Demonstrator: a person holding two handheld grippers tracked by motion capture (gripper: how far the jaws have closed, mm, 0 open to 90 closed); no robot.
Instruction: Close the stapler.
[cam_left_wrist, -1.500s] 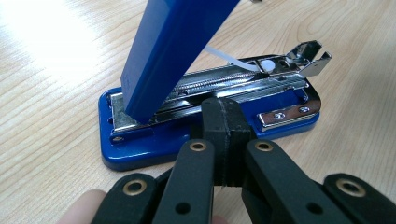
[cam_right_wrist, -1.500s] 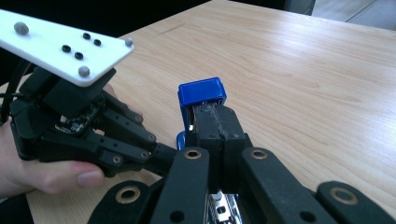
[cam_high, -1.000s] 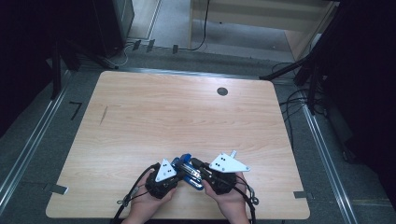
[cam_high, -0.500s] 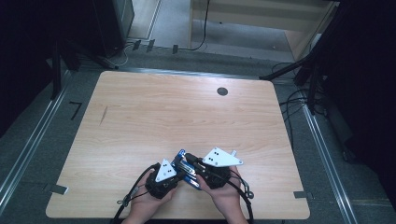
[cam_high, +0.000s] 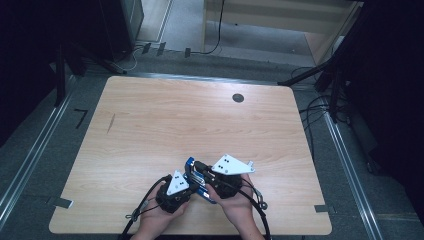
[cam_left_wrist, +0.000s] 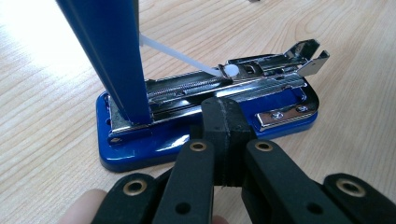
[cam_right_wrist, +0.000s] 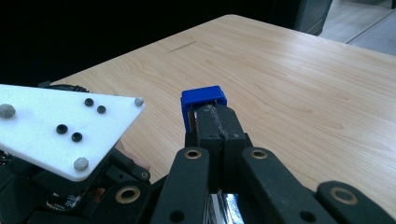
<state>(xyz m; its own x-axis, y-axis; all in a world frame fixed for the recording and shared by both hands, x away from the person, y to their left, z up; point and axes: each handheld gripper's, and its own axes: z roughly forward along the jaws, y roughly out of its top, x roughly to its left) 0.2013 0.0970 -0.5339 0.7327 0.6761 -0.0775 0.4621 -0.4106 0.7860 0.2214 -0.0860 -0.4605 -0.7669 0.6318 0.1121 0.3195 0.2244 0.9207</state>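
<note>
Open blue stapler (cam_left_wrist: 205, 112) between both grippers.

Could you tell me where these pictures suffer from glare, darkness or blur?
Left gripper view: glare whitens the table at upper left, and the stapler is sharp. Right gripper view: black background, with the near grey plate overexposed. High view: dark surroundings, evenly lit tabletop.
</note>
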